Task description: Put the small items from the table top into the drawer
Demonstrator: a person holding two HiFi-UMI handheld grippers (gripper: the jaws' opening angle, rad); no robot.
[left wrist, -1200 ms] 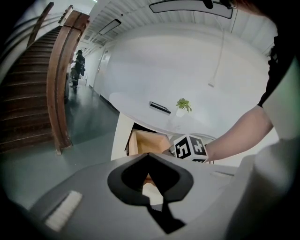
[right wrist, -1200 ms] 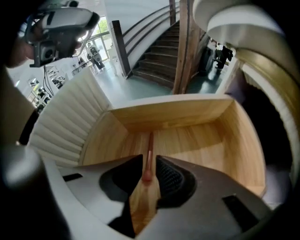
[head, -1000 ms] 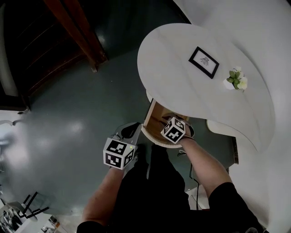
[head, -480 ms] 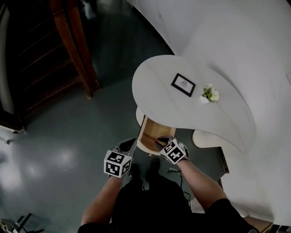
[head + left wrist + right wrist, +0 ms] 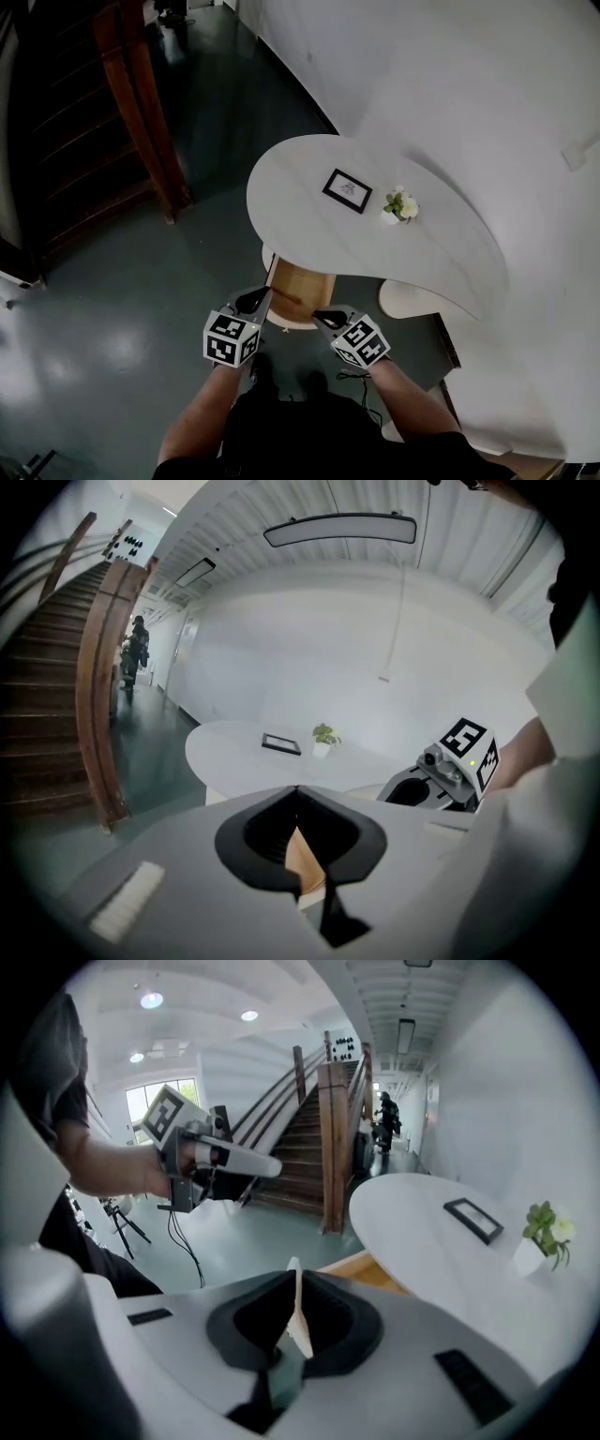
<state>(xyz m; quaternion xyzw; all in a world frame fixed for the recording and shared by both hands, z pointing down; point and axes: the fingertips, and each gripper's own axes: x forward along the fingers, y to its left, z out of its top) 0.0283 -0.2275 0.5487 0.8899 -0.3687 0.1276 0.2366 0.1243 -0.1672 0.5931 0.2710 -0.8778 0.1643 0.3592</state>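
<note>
I hold both tools low in front of the white desk (image 5: 441,253). My left hand-held gripper (image 5: 253,298) is clenched on nothing, its jaws meeting tip to tip, and my right hand-held gripper (image 5: 325,317) is clenched and empty too. Between them the wooden drawer (image 5: 298,291) stands pulled out from under the desk's near edge. The small picture frame (image 5: 347,190) and the potted plant (image 5: 398,206) are on the desk top, near each other and well apart from both grippers

Table top (image 5: 309,202): smooth, matt white finish noted. Drawer (image 5: 300,289): pale wood, low sheen. Floor (image 5: 112,309): glossy, reflections seen. Stair post (image 5: 136,103), far left: dark varnished wood.
</note>
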